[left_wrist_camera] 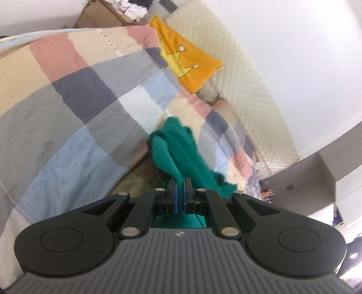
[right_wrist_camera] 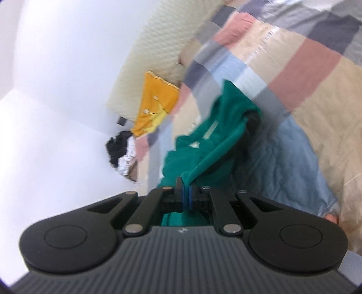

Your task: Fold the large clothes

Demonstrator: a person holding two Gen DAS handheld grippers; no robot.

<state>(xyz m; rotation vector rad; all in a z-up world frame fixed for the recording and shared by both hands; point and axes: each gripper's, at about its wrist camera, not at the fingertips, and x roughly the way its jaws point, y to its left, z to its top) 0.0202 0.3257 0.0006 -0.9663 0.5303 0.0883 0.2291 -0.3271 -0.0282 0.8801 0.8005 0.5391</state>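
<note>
Item 1, your L gripper (left_wrist_camera: 181,185): jaws were pinched nearly together on a fold of the green garment (left_wrist_camera: 178,144). Cloth ran from the blue pads (left_wrist_camera: 174,199) forward and away from the camera, bunched, hanging over the bedspread (left_wrist_camera: 67,117).

Item 2, your R gripper (right_wrist_camera: 186,188): jaws likewise narrow, clamped on another edge of the green garment (right_wrist_camera: 210,138). Pale label strip showed on the cloth in the R wrist view. Garment was stretched taut from the pads, then slumped into a heap ahead.

Item 3, surroundings: yellow cushion (left_wrist_camera: 185,61) w/ a crown drawing lay at the head of the bed, propped against the quilted cream headboard (left_wrist_camera: 244,74); well apart from the garment. Same cushion (right_wrist_camera: 156,104) was seen in the R wrist view, beside the headboard (right_wrist_camera: 163,40).

Item 4, cardboard box (left_wrist_camera: 101,15) beyond the far bed edge, w/ white & dark clothes piled in it. R wrist view gave the same clothes pile (right_wrist_camera: 123,153), blurred.

Item 5, surface: bedspread in large checks, pink, beige, grey, pale blue, navy, creased; the bedspread (right_wrist_camera: 305,67) filled the R side of that view.

Item 6, room: plain white walls (left_wrist_camera: 305,45); a grey cabinet edge (left_wrist_camera: 312,181) at the far R. Both views were tilted & motion-blurred.
</note>
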